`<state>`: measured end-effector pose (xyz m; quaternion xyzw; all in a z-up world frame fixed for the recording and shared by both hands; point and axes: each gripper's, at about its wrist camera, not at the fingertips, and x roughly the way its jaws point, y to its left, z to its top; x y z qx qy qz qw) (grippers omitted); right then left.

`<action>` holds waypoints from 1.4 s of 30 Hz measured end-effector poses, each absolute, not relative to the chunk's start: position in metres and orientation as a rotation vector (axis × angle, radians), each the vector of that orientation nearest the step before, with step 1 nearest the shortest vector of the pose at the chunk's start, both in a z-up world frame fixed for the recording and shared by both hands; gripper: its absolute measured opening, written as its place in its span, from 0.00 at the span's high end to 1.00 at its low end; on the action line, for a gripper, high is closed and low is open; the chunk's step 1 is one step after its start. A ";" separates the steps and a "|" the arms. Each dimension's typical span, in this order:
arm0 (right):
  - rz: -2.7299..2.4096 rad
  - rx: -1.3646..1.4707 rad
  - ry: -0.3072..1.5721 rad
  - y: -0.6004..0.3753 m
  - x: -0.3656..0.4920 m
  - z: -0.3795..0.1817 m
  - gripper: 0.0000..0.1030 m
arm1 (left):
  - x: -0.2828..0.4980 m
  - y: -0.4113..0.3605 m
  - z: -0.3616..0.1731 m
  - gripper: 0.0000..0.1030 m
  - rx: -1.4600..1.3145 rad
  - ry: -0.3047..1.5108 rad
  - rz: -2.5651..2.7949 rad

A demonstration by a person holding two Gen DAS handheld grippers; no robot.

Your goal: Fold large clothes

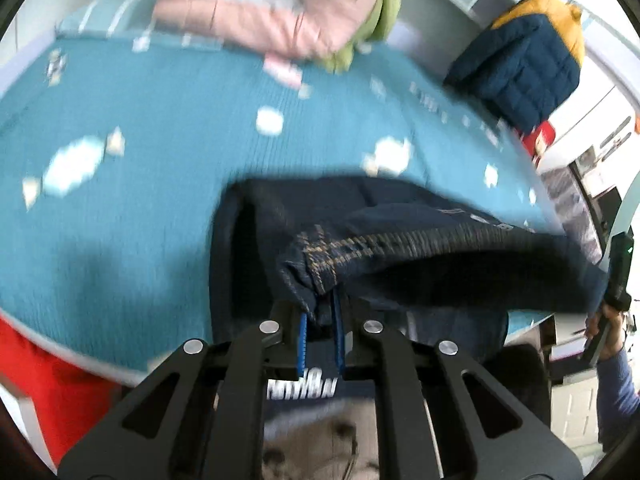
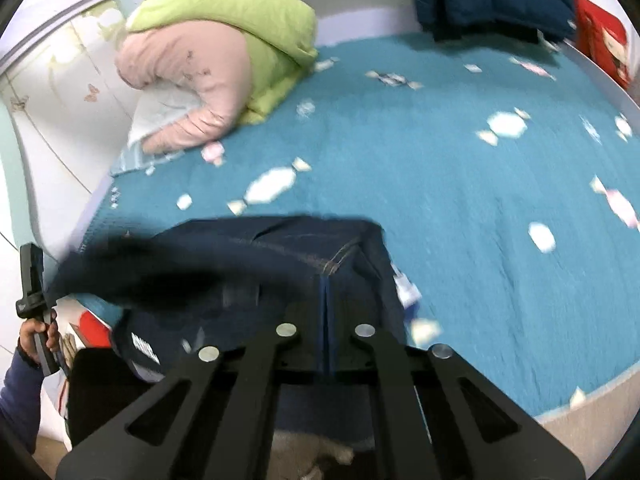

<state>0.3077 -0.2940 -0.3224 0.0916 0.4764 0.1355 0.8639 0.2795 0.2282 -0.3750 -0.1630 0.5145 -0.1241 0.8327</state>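
A pair of dark blue jeans (image 1: 400,216) hangs stretched between both grippers over the near edge of the bed. My left gripper (image 1: 322,304) is shut on a stitched denim edge, the fabric pinched between its blue pads. In the right wrist view my right gripper (image 2: 326,292) is shut on the other end of the jeans (image 2: 280,240), where a seam runs into the closed pads. Each view shows the other gripper at its side edge: the right gripper (image 1: 619,276) and the left gripper (image 2: 31,280), each held by a hand (image 2: 34,336) in a blue sleeve.
A teal bedspread (image 2: 460,184) with candy prints covers the bed. A pink and green bundle of bedding (image 2: 208,60) lies at its far corner. A navy and yellow puffer jacket (image 1: 524,68) lies at the far edge, next to a red box (image 2: 604,44).
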 end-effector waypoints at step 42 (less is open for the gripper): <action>0.056 0.577 1.260 -0.292 0.303 -0.457 0.83 | 0.253 0.213 -0.446 0.73 -0.547 1.188 0.028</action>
